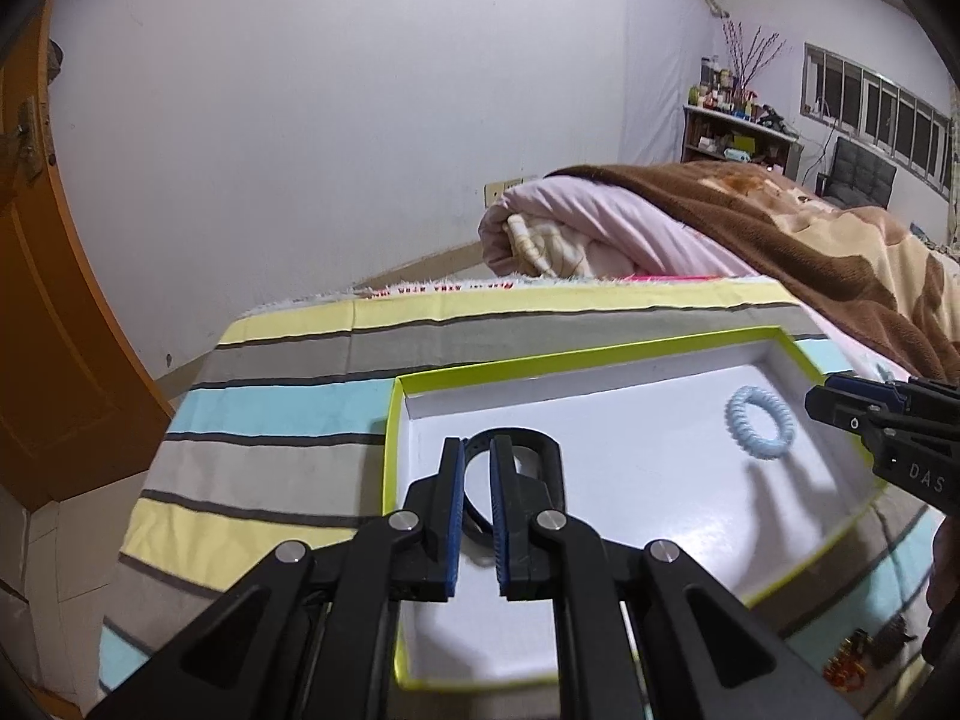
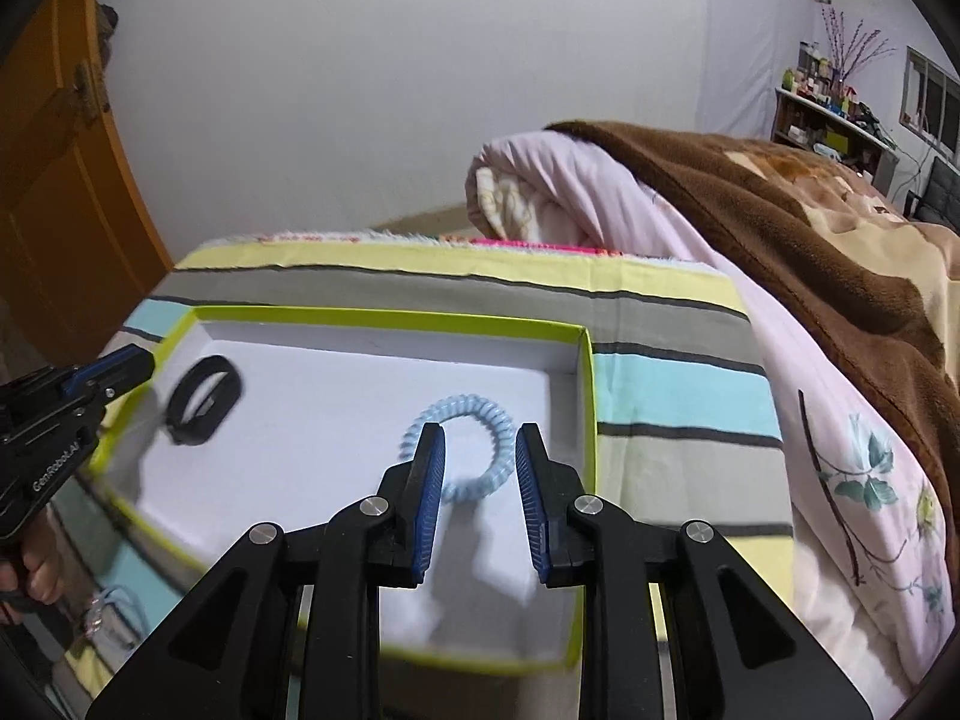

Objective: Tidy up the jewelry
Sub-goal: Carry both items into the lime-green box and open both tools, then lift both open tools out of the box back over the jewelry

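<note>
A shallow white box with a lime-green rim (image 1: 600, 349) (image 2: 384, 318) lies on a striped cloth. A black wristband (image 1: 543, 450) (image 2: 204, 399) lies in its left part. A pale blue spiral hair tie (image 1: 759, 423) (image 2: 474, 450) lies in its right part. My left gripper (image 1: 477, 450) hangs over the wristband, its jaws a little apart, gripping nothing; it also shows in the right wrist view (image 2: 129, 363). My right gripper (image 2: 480, 438) is open just above the hair tie; it shows at the right edge of the left wrist view (image 1: 831, 396).
The striped cloth (image 1: 288, 408) covers a raised surface beside a bed with pink and brown blankets (image 2: 810, 276). Small jewelry pieces lie on the cloth near the box's front: amber ones (image 1: 846, 660) and a pale blue loop (image 2: 114, 612). An orange door (image 1: 36, 300) stands at the left.
</note>
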The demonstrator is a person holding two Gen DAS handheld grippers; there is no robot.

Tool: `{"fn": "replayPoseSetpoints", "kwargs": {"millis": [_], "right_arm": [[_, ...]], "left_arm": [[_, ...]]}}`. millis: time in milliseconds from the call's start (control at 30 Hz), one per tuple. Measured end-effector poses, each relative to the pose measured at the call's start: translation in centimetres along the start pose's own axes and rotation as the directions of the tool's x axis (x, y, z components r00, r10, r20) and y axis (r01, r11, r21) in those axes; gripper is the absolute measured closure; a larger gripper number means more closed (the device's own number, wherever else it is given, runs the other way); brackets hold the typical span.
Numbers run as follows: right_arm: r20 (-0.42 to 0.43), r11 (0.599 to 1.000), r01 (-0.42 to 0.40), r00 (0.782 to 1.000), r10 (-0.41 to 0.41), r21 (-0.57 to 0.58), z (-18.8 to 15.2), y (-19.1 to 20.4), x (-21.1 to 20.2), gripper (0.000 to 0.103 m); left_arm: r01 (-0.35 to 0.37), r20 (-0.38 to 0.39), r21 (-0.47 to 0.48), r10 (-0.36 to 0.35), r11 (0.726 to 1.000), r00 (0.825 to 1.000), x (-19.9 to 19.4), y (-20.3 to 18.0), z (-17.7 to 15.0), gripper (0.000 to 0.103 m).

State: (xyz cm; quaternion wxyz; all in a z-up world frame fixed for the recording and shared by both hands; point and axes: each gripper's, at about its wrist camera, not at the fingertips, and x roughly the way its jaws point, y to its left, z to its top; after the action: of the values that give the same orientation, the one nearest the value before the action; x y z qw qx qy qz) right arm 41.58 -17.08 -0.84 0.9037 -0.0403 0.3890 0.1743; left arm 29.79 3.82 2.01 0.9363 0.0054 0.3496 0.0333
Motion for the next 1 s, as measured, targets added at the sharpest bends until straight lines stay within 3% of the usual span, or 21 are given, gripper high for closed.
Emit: {"fn": "replayPoseSetpoints", "kwargs": {"millis": [267,567,1000], "right_arm": [[0.076,1.000,-0.021,0.997,0.022,-0.016,-3.2,1.9,-6.1,0.078],[0.144,0.999,-0.041,0.989,0.043,-0.020,-8.0,3.1,-12.6,0.078],[0.166,0.999,-0.053,0.985,0.053,-0.002,-14.4,4.0,-18.2,0.078]], "left_arm": [[0.022,0.070,-0.014,-0.021,1.000,0.997,-5.8,-0.7,-1.5,0.094],[0.064,0.123,-0.006,-0.063,0.998,0.990,-12.0,-1.5,-5.7,0.094],[0.091,0.131,-0.038,-0.085,0.995,0.988,-17.1,-0.7,-11.7,0.094]]}}
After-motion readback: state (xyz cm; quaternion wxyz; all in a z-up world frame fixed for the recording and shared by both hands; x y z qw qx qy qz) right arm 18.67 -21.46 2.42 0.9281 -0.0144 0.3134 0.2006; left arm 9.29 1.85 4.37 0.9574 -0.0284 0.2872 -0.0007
